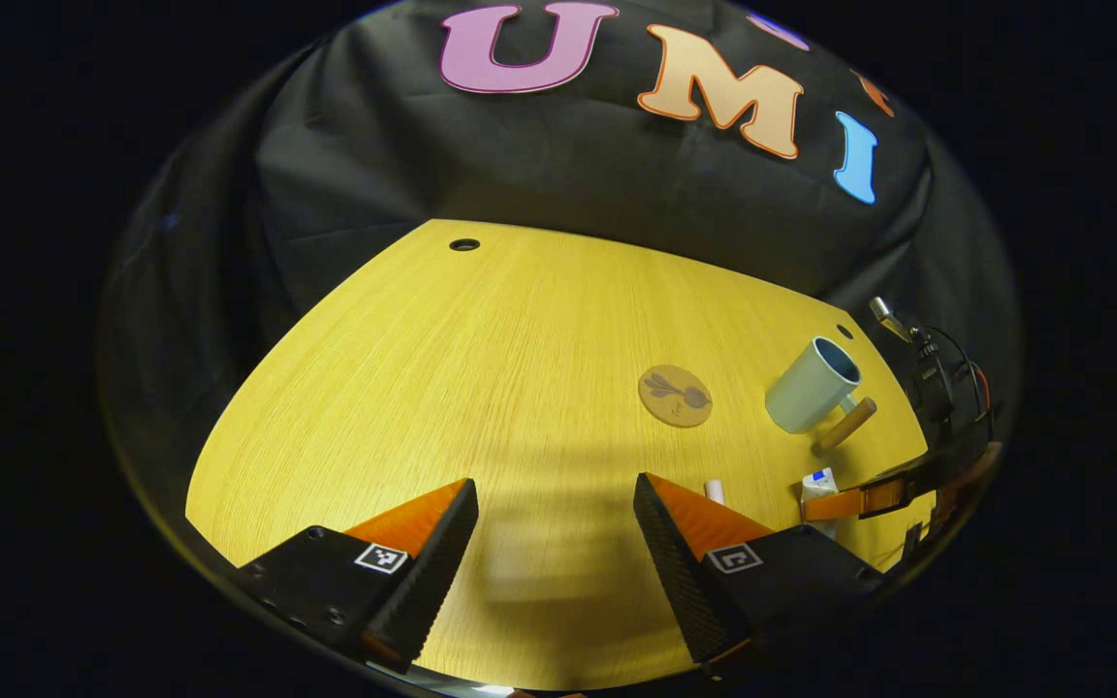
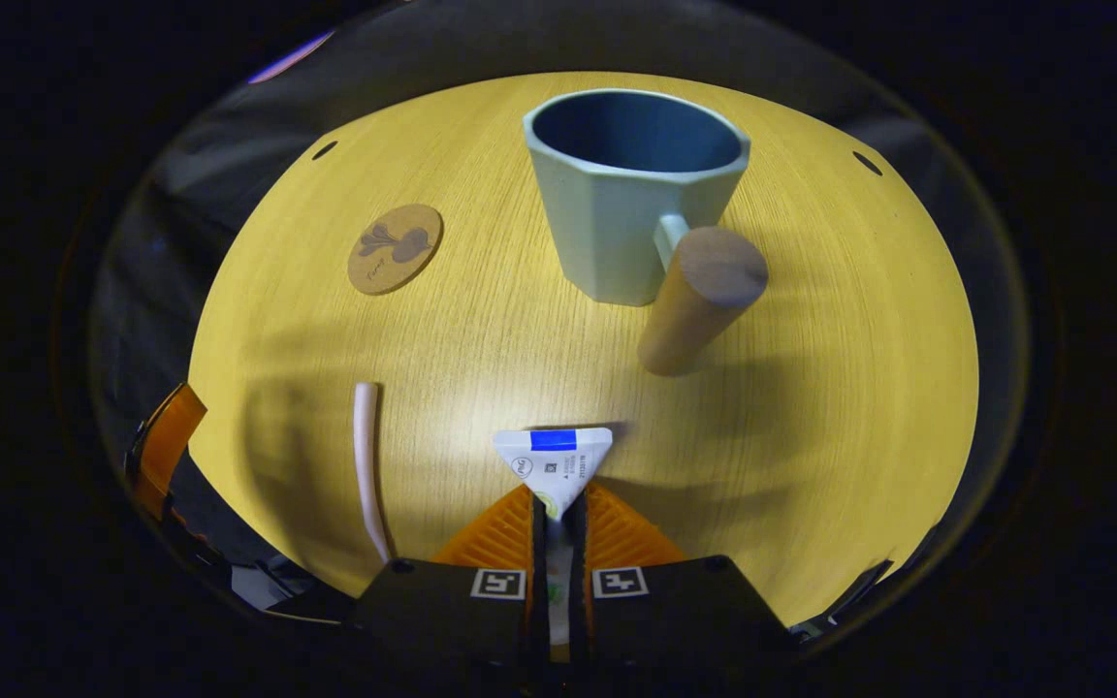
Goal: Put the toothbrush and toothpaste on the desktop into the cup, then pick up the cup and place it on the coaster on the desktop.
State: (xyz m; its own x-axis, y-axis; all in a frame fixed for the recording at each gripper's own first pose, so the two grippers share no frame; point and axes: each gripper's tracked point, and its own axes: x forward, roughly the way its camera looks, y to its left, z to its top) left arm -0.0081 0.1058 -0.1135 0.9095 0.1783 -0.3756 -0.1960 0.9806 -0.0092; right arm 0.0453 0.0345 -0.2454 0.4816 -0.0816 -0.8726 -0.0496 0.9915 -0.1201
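Observation:
In the right gripper view my right gripper (image 2: 557, 504) is shut on the white toothpaste tube (image 2: 553, 460), whose flat crimped end sticks out forward just above the desktop. Ahead of it stands the pale green cup (image 2: 617, 208) with a wooden handle (image 2: 699, 301) pointing toward me. The pale pink toothbrush (image 2: 366, 465) lies on the wood to the left of the tube. The round cork coaster (image 2: 395, 248) lies at the far left. In the left gripper view my left gripper (image 1: 554, 528) is open above bare desktop, with the coaster (image 1: 675, 395), cup (image 1: 811, 385), right gripper (image 1: 849, 502) and toothpaste tube (image 1: 818, 481) off to its right.
The yellow wooden desktop (image 1: 481, 388) has small cable holes at its far corners, one hole (image 1: 464, 244) at the back left. The left gripper (image 2: 166, 441) shows at the left edge of the right gripper view. Black cloth walls close the desk at the back.

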